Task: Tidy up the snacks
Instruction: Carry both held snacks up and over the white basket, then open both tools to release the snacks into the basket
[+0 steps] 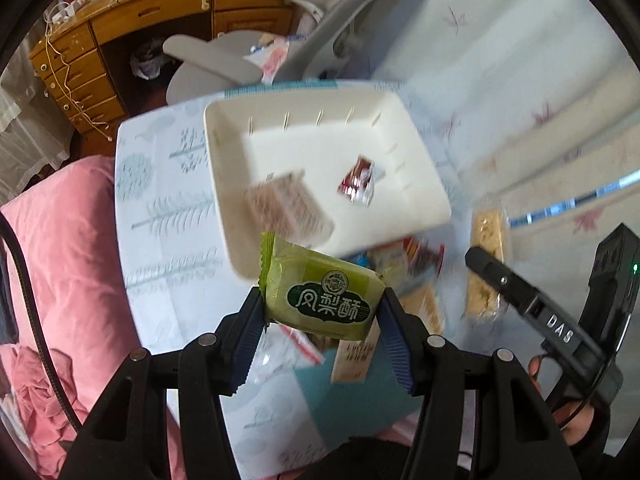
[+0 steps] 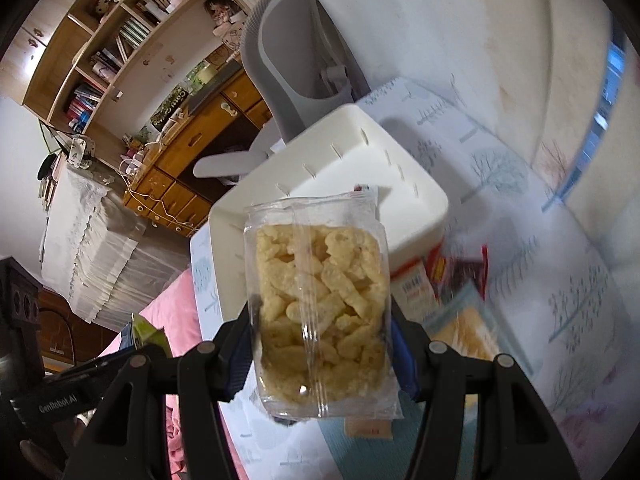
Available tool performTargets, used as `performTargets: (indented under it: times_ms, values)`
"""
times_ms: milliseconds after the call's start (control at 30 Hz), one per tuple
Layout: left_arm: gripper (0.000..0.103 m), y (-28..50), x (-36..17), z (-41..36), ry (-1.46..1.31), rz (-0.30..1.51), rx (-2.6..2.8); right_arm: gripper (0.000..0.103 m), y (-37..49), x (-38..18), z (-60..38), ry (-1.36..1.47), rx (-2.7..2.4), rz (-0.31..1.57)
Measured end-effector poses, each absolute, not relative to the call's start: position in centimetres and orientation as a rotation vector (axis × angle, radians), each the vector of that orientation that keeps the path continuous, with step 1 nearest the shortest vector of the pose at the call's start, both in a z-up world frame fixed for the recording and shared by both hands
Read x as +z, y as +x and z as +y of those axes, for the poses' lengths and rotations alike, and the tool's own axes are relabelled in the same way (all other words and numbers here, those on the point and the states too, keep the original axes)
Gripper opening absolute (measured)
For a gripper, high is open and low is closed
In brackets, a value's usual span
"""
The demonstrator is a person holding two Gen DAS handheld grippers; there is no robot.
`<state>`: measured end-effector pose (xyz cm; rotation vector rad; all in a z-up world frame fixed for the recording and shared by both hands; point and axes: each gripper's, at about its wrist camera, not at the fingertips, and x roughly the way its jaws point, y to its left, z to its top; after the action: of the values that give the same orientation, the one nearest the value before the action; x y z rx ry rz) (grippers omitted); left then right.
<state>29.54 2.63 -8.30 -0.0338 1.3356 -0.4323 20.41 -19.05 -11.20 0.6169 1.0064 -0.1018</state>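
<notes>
Left wrist view: my left gripper (image 1: 322,312) is clamped on the green pastry packet (image 1: 320,294) near the white tray (image 1: 224,152), while my right gripper (image 2: 320,340) grips the clear rice-cracker packet (image 2: 320,300).

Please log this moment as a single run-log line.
left gripper: shut on green pineapple cake packet | right gripper: shut on clear puffed-snack packet | white tray: two snacks inside

We count one white tray (image 1: 240,128) with two packets in it: one pale (image 1: 288,204), one red (image 1: 358,180). One green packet (image 1: 324,296) and one clear packet (image 2: 320,300) are held up. One chair (image 2: 296,60) stands behind. The blurred loose pile cannot be counted.
</notes>
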Motion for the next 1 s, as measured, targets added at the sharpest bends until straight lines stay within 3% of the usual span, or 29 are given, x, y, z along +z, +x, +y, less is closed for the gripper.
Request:
performTargets:
  times_ms: [600,667,700,767,1000]
  values:
    - [0.056,36.9,-12.4,-3.6,-0.274,1.202,-0.444,0.059,27.1,-13.0,-24.9,0.554,-0.049,0.978]
    - [0.064,37.2,-12.9,-3.9,-0.289,1.198,-0.439,0.059,27.7,-13.3,-25.2,0.554,-0.032,0.979]
    - [0.075,37.4,-13.2,-4.0,-0.3,1.198,-0.434,0.059,28.0,-13.4,-25.3,0.552,-0.025,0.981]
    - [0.087,37.5,-13.5,-4.0,-0.328,1.197,-0.427,0.059,28.4,-13.8,-25.4,0.546,-0.015,0.99]
    - [0.088,37.0,-14.2,-3.3,-0.369,1.206,-0.374,0.076,29.2,-14.8,-26.2,0.563,0.002,1.032]
